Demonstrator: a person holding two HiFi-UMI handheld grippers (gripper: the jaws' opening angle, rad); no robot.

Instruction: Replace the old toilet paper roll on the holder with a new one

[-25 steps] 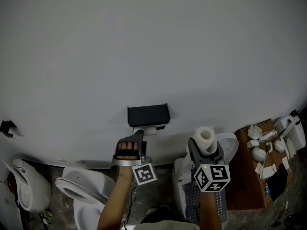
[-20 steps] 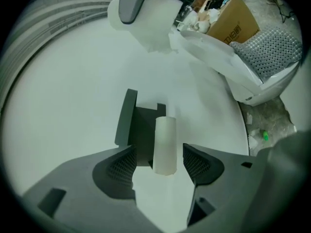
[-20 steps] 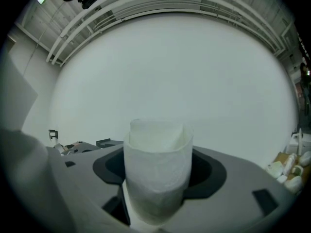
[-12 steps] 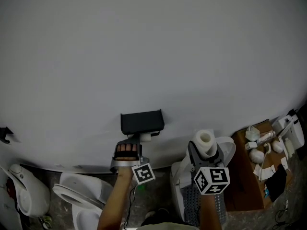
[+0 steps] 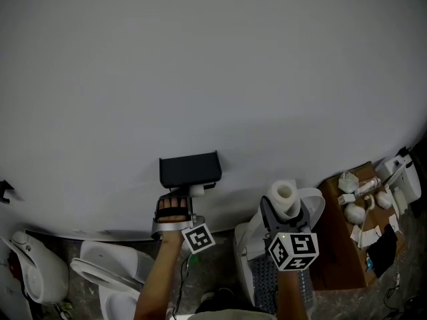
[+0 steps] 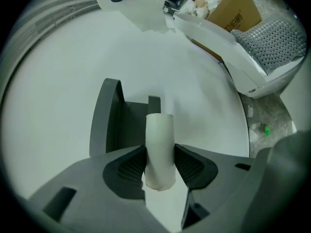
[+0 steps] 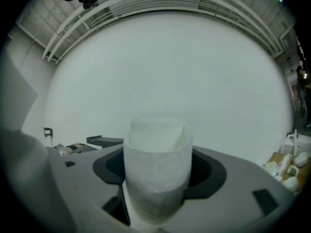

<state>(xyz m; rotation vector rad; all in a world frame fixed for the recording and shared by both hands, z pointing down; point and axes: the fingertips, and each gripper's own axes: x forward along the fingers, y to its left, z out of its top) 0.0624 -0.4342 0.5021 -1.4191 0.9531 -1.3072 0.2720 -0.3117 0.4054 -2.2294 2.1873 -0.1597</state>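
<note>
Since the left hand-held gripper (image 6: 159, 166) has just been closing, its two ribbed pads now press on either side of the old roll (image 6: 159, 130). That roll is down to little more than a slim pale tube and sits just below the black holder (image 5: 190, 170) on the white wall (image 5: 213, 59). Such a tube looks very light and thin-walled, so I judge that a hard squeeze would flatten it. A gentle hold across its middle, as here, should be enough to draw it off whatever peg carries it; the peg itself is hidden. Further right, well apart from the holder, the right hand-held gripper (image 7: 158, 171) is clamped on the new roll (image 7: 158, 144), which stands upright with its open core facing up. This one is full, soft and light. The wound paper gives under the pads, so the grip should sink in rather than slip, and a tighter squeeze risks denting the roll out of round. Holding it across the wound sides leaves the core free to thread onto the holder. At the far right stands a cardboard box (image 5: 339, 255) of small white items.
</note>
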